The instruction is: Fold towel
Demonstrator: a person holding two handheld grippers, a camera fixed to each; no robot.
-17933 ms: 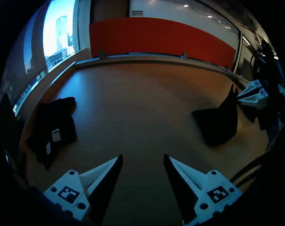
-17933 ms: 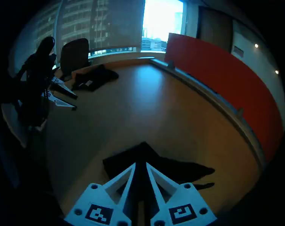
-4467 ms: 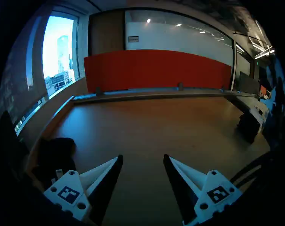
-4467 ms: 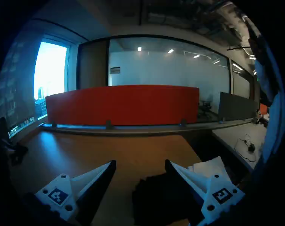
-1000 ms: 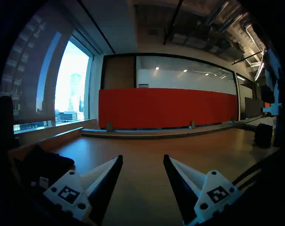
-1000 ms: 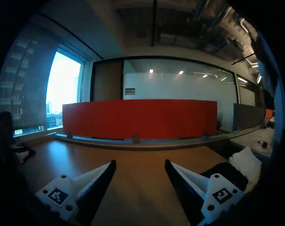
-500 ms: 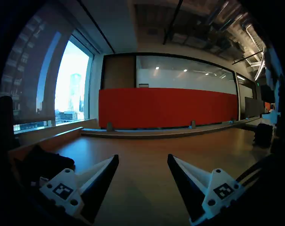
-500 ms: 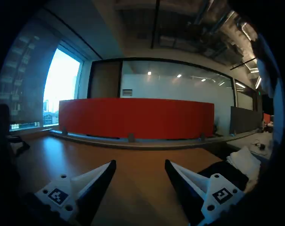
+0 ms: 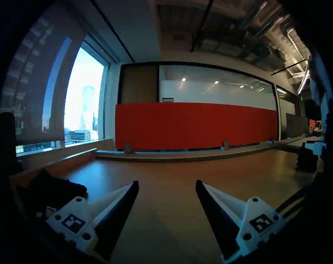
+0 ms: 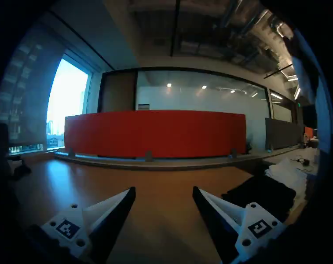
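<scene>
In front of the left claw (image 9: pixel 166 200) lies a bare stretch of the wooden worktop (image 9: pixel 175 174). The two fingers of this claw stand well apart and there is nothing between them, so it is open and holds nothing. To the left of its left finger, near the edge of the worktop, a heap of dark cloth (image 9: pixel 54 191) is lying; I cannot tell whether it is folded. Far off to the right of this claw a small dark thing (image 9: pixel 306 159) stands at the edge of the worktop, too small to say what it is.

The right claw (image 10: pixel 163 202) is also wide open and empty, above the worktop (image 10: pixel 166 182). Just beyond its right finger lies the dark towel (image 10: pixel 263 190), flat on the worktop and partly hidden by that finger. Behind the dark towel, farther to the right, a pile of white towels (image 10: pixel 291 172) is lying; it seems to touch the dark one.

Straight ahead of both claws a long red partition (image 10: pixel 155 134) closes the far side of the worktop, and to the left of it there is a bright window (image 10: pixel 65 108).
</scene>
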